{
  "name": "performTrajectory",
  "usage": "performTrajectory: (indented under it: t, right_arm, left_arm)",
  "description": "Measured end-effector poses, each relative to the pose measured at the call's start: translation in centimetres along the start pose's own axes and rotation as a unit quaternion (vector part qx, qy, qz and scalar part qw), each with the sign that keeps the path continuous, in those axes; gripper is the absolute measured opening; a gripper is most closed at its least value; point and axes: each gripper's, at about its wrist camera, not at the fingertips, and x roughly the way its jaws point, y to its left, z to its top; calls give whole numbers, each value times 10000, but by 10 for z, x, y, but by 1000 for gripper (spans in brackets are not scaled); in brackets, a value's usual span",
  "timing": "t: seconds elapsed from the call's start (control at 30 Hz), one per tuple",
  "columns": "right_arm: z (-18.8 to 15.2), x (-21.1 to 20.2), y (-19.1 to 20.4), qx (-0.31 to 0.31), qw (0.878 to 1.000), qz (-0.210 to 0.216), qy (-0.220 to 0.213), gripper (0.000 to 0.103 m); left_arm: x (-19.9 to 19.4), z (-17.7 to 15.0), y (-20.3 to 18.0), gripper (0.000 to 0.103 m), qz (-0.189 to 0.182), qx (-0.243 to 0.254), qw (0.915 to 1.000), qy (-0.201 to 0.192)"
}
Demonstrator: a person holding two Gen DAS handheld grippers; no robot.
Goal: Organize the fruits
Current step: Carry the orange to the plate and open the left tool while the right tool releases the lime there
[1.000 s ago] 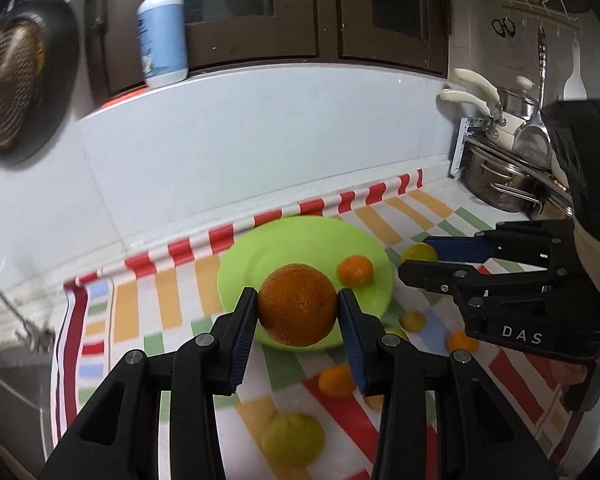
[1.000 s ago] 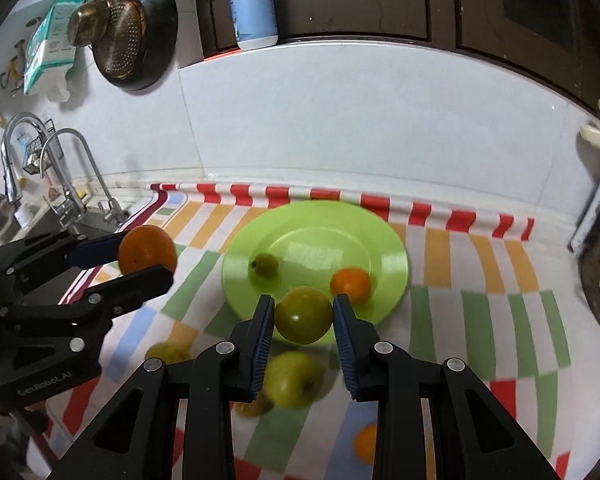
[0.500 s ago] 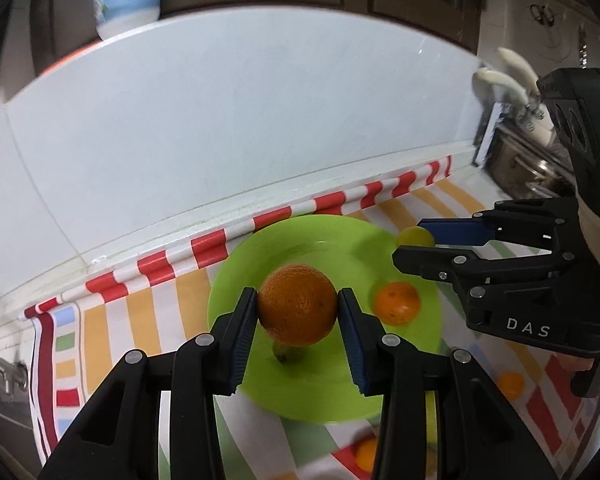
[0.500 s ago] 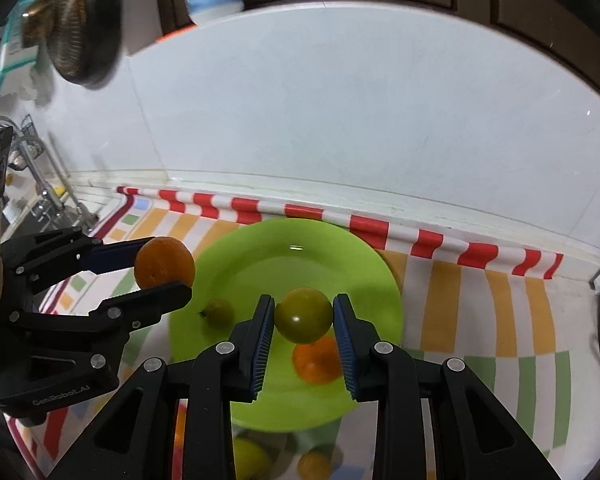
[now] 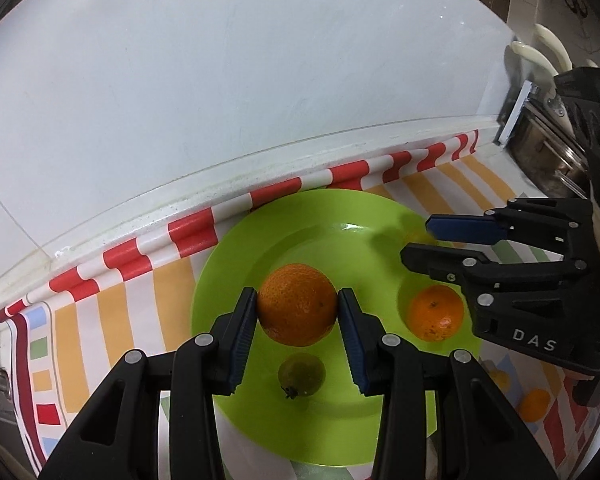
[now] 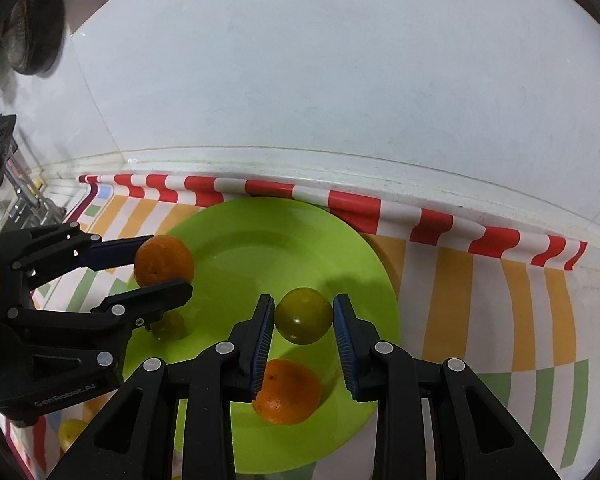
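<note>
My left gripper [image 5: 297, 312] is shut on a large orange [image 5: 297, 309] and holds it above the green plate [image 5: 236, 276]. My right gripper [image 6: 303, 316] is shut on a green fruit [image 6: 303, 314] above the same plate [image 6: 352, 264]. A small orange [image 5: 435, 312] and a small dark green fruit [image 5: 301, 374] lie on the plate. In the right wrist view the small orange [image 6: 287, 391] lies under my fingers, and the left gripper [image 6: 156, 266] with the large orange [image 6: 164, 266] is at the left.
A striped cloth [image 5: 112, 316] covers the counter up to the white wall [image 5: 260, 80]. Loose small fruits [image 5: 534, 404] lie on the cloth to the right of the plate. Pots [image 5: 548, 160] stand at the far right. A yellow fruit [image 6: 72, 434] lies at lower left.
Both grippers have moved forward and lower over the plate, closer to the wall, each still holding its fruit.
</note>
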Motion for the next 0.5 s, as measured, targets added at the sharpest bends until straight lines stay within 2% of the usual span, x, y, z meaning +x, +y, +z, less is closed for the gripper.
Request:
performTrajectory:
  t: [0.1,0.27,0.5]
  right_arm:
    - [-1,-1,0,22,10000,6,-11,34]
    - [-5,-19,1,-21,9997,-75,-224,36]
    - [-22,-76,7,-13,9962,-279,-820,36]
  left_arm:
    - [-5,-1,-3,46,149,49,9998,-121]
    - [-26,-3,-8,46,223,44,9994,-270]
    - [-75,-23,-21,50,582,-17,9965,-608]
